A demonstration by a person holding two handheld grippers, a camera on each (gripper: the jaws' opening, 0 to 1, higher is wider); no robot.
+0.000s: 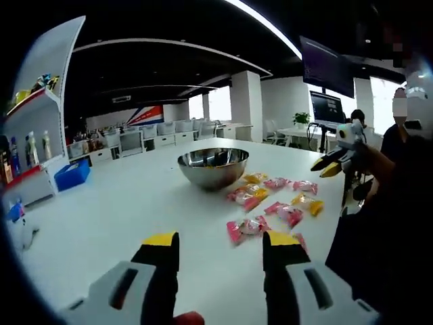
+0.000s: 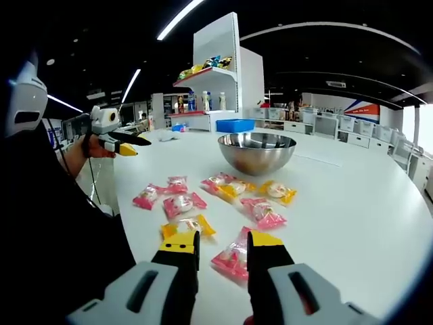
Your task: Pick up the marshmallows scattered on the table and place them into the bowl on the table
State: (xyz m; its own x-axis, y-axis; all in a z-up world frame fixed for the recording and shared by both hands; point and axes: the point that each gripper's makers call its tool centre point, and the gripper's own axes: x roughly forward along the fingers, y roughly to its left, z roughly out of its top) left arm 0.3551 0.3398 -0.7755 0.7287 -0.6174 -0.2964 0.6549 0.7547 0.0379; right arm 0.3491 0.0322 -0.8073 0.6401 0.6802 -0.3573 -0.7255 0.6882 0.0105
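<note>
Marshmallows loose on counter, bowl waiting

Steel bowl (image 1: 212, 166) standing on white counter (image 1: 122, 203), something yellow lying inside it in left gripper view. Wrapped marshmallows (image 2: 223, 200) (pink and yellow packets) scattered on counter just in front of bowl, none held. Left gripper (image 1: 220, 249) hovering above counter, jaws parted and empty, nearest pink packet (image 1: 247, 227) lying just beyond its tips. Right gripper (image 2: 222, 247) likewise parted and empty, low over packets, one pink packet (image 2: 233, 257) between its tips and a yellow one (image 2: 187, 225) just past its left jaw. Shelf unit (image 2: 216, 74) with bottles and blue bin (image 2: 235, 125) standing beyond bowl.
</note>
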